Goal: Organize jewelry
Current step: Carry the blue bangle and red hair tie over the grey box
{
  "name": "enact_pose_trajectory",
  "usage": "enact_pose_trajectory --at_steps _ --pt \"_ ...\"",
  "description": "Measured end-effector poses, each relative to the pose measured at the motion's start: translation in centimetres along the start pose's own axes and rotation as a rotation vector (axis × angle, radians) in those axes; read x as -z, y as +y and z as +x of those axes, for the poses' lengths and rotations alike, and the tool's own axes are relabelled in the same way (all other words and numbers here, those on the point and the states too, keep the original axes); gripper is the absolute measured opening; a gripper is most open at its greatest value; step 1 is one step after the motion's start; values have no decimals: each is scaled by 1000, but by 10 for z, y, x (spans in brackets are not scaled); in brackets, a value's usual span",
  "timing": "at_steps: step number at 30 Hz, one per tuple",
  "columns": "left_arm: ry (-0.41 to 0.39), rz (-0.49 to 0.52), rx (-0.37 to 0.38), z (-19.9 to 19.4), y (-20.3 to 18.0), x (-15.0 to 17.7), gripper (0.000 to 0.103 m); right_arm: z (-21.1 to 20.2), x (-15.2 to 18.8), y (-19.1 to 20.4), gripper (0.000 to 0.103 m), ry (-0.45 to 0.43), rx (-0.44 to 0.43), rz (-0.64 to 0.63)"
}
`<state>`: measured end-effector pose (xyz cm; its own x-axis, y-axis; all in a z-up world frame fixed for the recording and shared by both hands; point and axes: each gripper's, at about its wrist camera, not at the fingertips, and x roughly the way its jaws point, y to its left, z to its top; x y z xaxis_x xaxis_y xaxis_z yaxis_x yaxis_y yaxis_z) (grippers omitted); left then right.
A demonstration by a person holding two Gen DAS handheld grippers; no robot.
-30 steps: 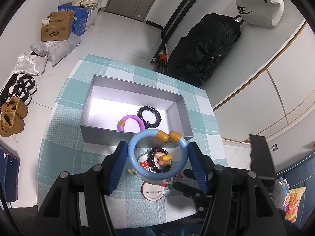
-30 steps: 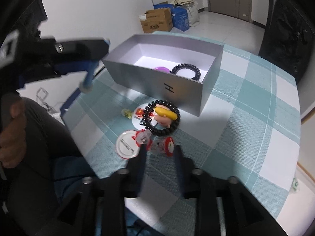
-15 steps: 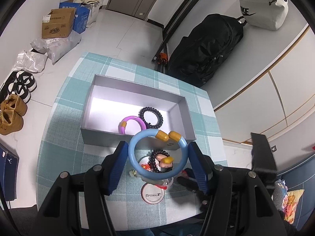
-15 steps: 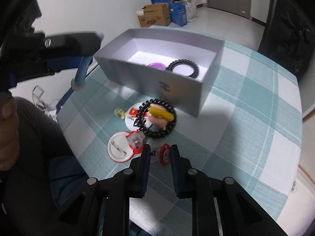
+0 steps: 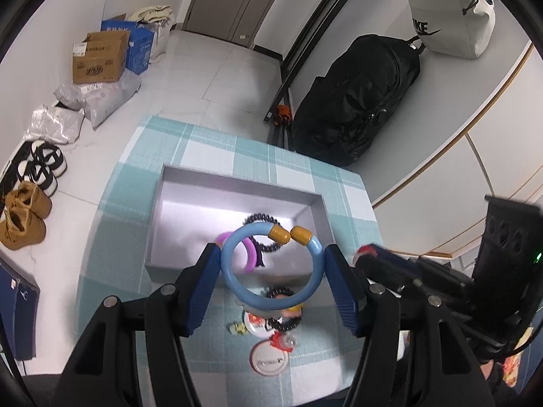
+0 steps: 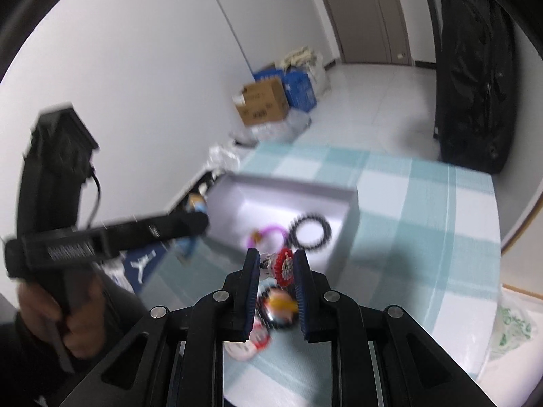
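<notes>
My left gripper [image 5: 271, 264] is shut on a light blue bangle [image 5: 234, 281] with two orange caps and holds it above the near wall of the grey box [image 5: 237, 183]. The box holds a purple bangle [image 5: 249, 256] and a black coil hair tie [image 5: 261, 218]. My right gripper [image 6: 276, 264] is shut on a small red and white charm [image 6: 283, 266], lifted off the table near the box [image 6: 349, 200]. More trinkets lie on the checked cloth: a black bead bracelet [image 5: 280, 293] around a small figure, and a white round badge [image 5: 269, 359].
The table with teal checked cloth [image 5: 217, 146] ends close behind the box. On the floor are a black bag [image 5: 356, 101], cardboard boxes [image 5: 98, 57], plastic bags and shoes [image 5: 23, 217]. A green-print bag [image 6: 512, 325] lies right of the table.
My right gripper closed on the red charm and lifted it toward the box. My left gripper rose and moved forward with the blue bangle, now over the box's near wall.
</notes>
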<state>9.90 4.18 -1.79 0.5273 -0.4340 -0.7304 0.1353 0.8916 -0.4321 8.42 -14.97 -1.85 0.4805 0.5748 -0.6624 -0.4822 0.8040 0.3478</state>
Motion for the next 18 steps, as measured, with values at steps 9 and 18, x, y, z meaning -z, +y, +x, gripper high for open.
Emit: enact_pose_trajectory --at_steps 9,18 --pt "22 -7 3 19 4 -16 58 26 -30 -13 19 -8 -57 84" --pt "45 5 -64 41 8 -26 58 51 -40 -38 19 26 -36 155"
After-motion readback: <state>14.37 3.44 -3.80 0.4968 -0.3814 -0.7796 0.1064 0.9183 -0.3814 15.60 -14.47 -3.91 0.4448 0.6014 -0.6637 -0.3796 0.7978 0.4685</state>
